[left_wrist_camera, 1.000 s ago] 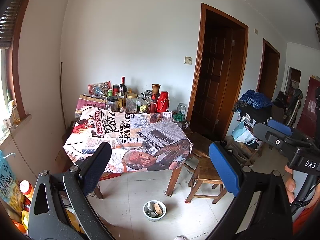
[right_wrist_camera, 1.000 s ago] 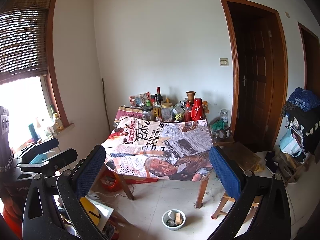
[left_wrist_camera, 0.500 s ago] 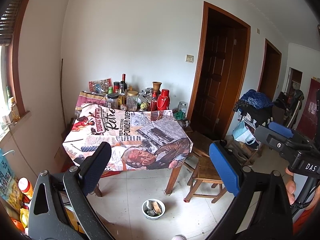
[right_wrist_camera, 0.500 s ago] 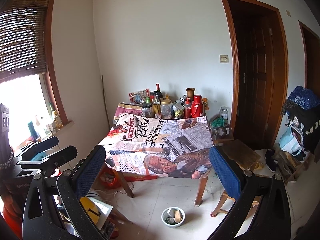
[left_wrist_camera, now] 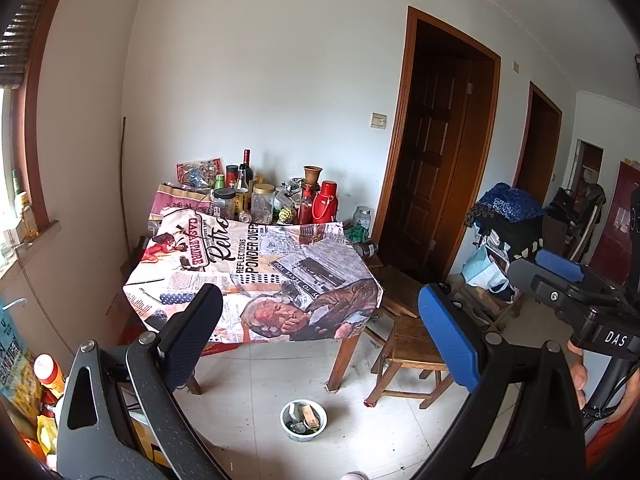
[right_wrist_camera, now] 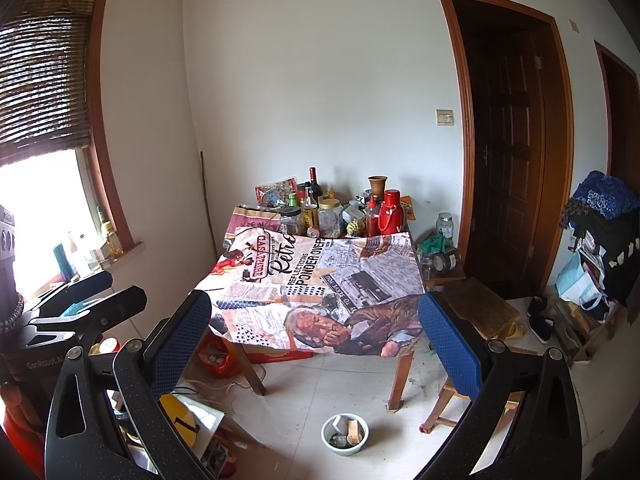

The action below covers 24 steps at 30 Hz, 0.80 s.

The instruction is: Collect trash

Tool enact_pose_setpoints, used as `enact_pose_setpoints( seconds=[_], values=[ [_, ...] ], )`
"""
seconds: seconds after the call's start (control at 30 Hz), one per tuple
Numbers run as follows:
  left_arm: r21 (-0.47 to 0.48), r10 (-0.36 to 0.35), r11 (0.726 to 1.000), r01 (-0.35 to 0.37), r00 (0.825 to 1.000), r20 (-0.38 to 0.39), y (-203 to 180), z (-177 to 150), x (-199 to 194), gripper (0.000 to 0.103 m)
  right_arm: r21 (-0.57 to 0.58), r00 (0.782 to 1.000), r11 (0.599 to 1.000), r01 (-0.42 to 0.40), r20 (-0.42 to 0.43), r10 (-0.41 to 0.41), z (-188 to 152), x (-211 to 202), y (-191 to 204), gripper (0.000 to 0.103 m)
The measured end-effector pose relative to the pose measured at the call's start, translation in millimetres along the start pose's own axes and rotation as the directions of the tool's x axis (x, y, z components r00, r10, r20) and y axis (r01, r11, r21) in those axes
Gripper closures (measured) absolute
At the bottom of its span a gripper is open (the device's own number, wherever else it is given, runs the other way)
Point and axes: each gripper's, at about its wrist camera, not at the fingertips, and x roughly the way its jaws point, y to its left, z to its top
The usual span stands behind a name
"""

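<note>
Left gripper [left_wrist_camera: 320, 336] and right gripper [right_wrist_camera: 314, 334]: jaws spread wide, empty. Small white bowl of scraps [right_wrist_camera: 345, 433] on tiled floor [right_wrist_camera: 320, 384], near leg of newsprint-clothed table [right_wrist_camera: 320, 276].

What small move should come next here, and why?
Probably step forward and lower the right gripper toward the white bowl of scraps on the floor. Both grippers are open and empty, well back from the table, and the bowl is the nearest likely trash, unobstructed.
</note>
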Motion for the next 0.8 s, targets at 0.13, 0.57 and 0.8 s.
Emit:
enact_pose_setpoints(
  seconds=[0.13,0.57,0.8],
  values=[
    [-0.001,0.000,1.000,0.000,1.000,0.002,-1,1,0,0.004,0.001,1.000,1.000,0.004,-0.001,-0.004,-1,0,2,0.000],
    [0.007,-0.003,1.000,0.003,1.000,0.000,-1,1,2,0.001,0.004,1.000,1.000,0.016,-0.001,-0.016,-2,1,5,0.000],
    [-0.010,-0.005,1.000,0.005,1.000,-0.006,0,1,8,0.001,0.009,1.000,1.000,0.017,-0.021,-0.016,0,13,4,0.000]
  ],
)
